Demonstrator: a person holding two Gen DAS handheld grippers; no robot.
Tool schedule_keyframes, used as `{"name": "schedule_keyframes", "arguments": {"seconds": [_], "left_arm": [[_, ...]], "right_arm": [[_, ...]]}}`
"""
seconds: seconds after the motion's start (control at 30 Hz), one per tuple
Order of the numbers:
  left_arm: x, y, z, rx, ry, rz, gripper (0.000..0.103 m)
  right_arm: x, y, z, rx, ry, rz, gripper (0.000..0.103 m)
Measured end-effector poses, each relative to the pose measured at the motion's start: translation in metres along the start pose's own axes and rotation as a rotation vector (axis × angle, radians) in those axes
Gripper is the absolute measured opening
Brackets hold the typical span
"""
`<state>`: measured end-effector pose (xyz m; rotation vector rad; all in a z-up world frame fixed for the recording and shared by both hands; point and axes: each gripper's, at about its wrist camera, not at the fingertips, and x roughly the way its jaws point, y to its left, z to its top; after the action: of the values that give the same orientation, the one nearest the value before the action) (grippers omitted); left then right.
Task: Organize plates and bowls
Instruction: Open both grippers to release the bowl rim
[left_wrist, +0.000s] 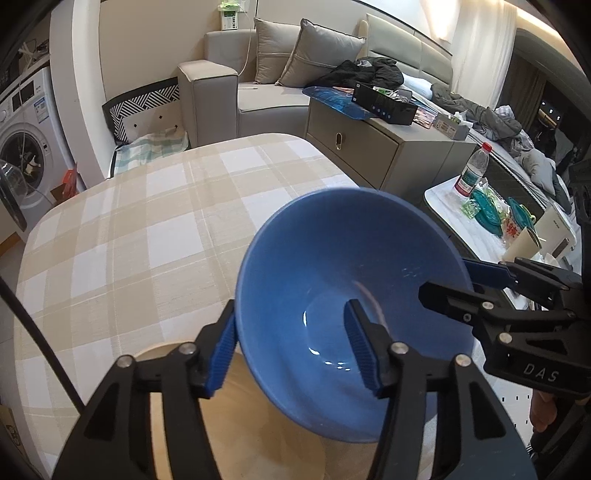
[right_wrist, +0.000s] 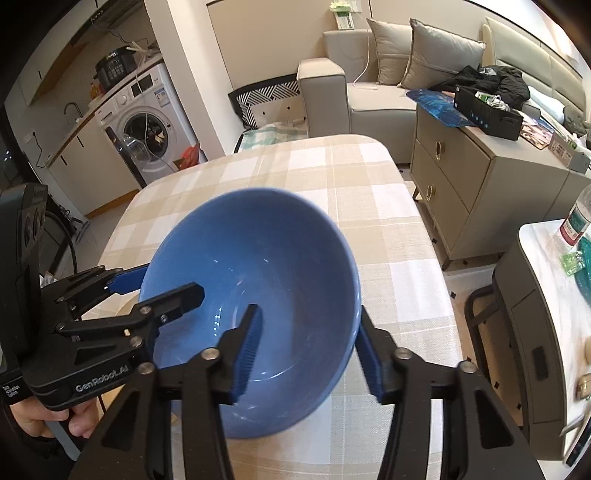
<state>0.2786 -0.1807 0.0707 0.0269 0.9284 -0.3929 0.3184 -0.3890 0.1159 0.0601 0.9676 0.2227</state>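
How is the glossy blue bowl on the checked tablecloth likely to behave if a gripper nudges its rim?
The glossy blue bowl looks rigid, so it should not flex. Its shiny glaze suggests the pads could slip. It appears tilted, partly on a pale wooden board, so a nudge may rock or tip it.

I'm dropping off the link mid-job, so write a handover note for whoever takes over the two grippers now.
Left gripper: open, straddling the glossy blue round bowl's rim, one finger inside, one outside.
Right gripper: open, straddling the opposite rim likewise.
Bowl sits on a pale tan round plate on the checked-cloth table.
Done: bowl apparently stacked on plate. Left: lift both grippers clear; no other dishes visible.
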Motion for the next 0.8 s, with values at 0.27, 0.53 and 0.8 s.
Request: {"name": "schedule_keyframes", "arguments": {"seconds": [0.27, 0.53, 0.8], "left_arm": [[-0.009, 0.003, -0.004, -0.02, -0.02, 0.003, 0.084], [-0.02, 0.012, -0.01, -0.051, -0.059, 0.014, 0.102], [-0.027, 0.014, -0.015, -0.041, -0.079, 0.006, 0.103]], "right_arm": [[-0.005, -0.006, -0.005, 0.0, -0.026, 0.021, 0.075], [-0.011, -0.004, -0.008, -0.012, -0.052, 0.055, 0.096], [-0.015, 0.001, -0.013, -0.04, -0.084, 0.069, 0.103]]}}
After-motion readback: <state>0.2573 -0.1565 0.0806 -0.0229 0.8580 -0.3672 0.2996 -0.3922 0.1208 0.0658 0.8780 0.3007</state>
